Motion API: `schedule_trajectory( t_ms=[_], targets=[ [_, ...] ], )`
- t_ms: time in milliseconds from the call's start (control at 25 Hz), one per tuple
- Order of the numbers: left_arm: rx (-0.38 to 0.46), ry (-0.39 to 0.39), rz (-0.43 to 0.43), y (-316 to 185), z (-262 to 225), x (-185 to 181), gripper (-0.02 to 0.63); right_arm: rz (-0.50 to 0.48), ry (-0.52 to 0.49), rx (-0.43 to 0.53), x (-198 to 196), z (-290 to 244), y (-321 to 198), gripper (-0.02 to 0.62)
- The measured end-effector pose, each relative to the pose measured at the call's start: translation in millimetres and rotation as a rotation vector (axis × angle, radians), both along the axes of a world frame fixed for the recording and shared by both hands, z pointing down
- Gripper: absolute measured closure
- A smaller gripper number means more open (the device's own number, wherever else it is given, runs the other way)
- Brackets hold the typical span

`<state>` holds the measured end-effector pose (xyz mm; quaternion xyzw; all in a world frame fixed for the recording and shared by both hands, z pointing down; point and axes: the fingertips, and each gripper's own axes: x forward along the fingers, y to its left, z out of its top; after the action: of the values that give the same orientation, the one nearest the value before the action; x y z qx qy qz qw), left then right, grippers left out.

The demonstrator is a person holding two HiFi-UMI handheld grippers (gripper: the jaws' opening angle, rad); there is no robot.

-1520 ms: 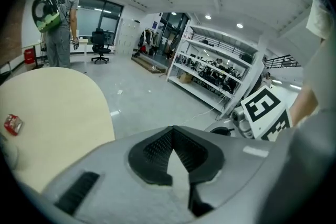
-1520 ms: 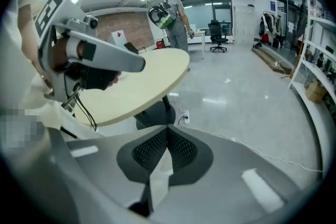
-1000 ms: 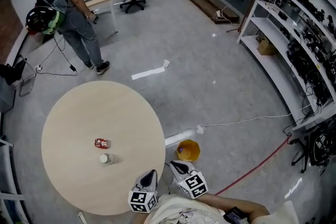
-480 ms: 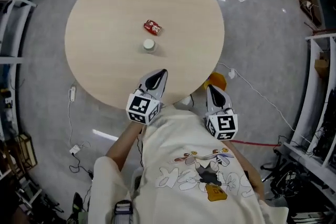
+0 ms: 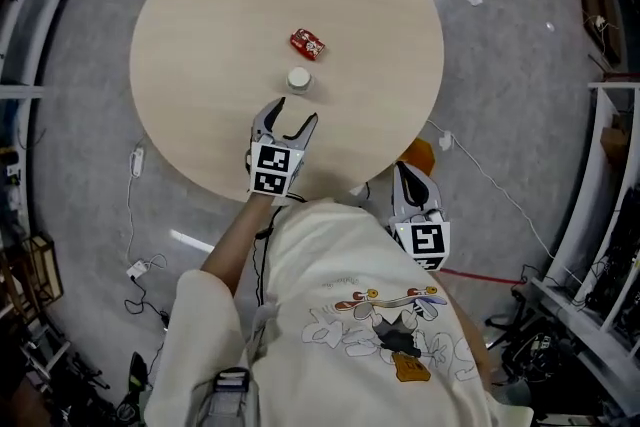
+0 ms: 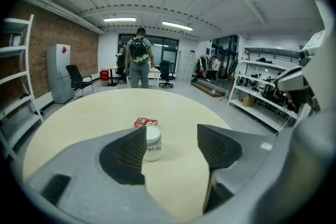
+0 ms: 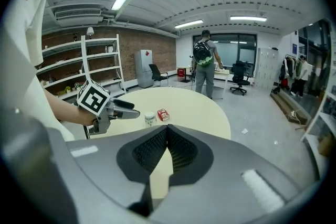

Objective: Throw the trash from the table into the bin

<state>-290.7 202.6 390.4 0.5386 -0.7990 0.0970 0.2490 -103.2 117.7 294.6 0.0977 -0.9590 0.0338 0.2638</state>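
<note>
Fingers (image 6: pixel 126 157) of my left gripper (image 5: pixel 290 112) had just been spreading and stood wide apart, their ribbed black pads gripping nothing and the gap between them bare. Just ahead of the tips, nearer the left finger and partly behind its pad in the left gripper view, stood a small white lidded cup (image 5: pixel 299 78), upright on the round pale wooden table (image 5: pixel 220 15). Beyond the cup lay a flat red packet (image 5: pixel 308 43), close to it but apart, so the cup stood between my open jaws and the packet. From the head view the packet's long axis ran slantwise, upper left to lower right; it lay flat near the table's middle.

My right gripper (image 5: pixel 408 172) was closed, pads pressed together with nothing held, and hung off the table's edge near my body. Just past its tip a yellow-orange bin (image 5: pixel 420 153) showed on the grey floor, partly hidden by that gripper. A white cable (image 5: pixel 490 180) trailed nearby. Far across the room a person with a backpack (image 6: pixel 139 63) stood facing away.
</note>
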Motion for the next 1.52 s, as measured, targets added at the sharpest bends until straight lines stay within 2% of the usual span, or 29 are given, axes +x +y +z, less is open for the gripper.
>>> schedule_trajectory(
  t_ms=[200, 320, 560, 800, 880, 1040, 1240, 1320, 1520],
  targets=[
    [-0.064, -0.008, 0.028, -13.6, 39.6, -18.9, 0.260, 0.110, 0.039, -0.039, 19.3, 9.6, 2.5, 0.592],
    [-0.081, -0.008, 0.016, -23.4, 60.5, -41.8, 0.252, 0.182, 0.066, -0.054, 33.4, 17.3, 2.3, 0.592],
    [-0.106, 0.006, 0.029, -36.7, 94.5, -64.4, 0.252, 0.298, 0.130, -0.102, 61.4, 27.8, 19.7, 0.591],
    [-0.115, -0.023, 0.034, -50.0, 109.3, -82.9, 0.269, 0.311, 0.141, -0.118, 61.3, 36.1, 26.4, 0.591],
    [-0.123, -0.028, 0.036, -49.5, 95.8, -88.2, 0.318, 0.313, 0.137, -0.117, 57.2, 20.3, 28.3, 0.591],
    [-0.100, -0.049, 0.082, -78.1, 58.8, -96.5, 0.328, 0.346, 0.106, -0.076, 50.1, -11.2, 19.5, 0.591],
    [-0.154, -0.005, 0.079, -44.2, 90.1, -81.3, 0.331, 0.304, 0.150, -0.093, 49.8, 18.7, 35.7, 0.591],
    [-0.135, -0.007, 0.094, -44.5, 95.6, -73.8, 0.331, 0.305, 0.149, -0.093, 48.8, 29.8, 36.8, 0.591],
    [-0.086, -0.011, 0.152, -60.2, 60.1, -51.3, 0.330, 0.311, 0.129, -0.087, 45.1, 25.5, 28.7, 0.591]
  ],
)
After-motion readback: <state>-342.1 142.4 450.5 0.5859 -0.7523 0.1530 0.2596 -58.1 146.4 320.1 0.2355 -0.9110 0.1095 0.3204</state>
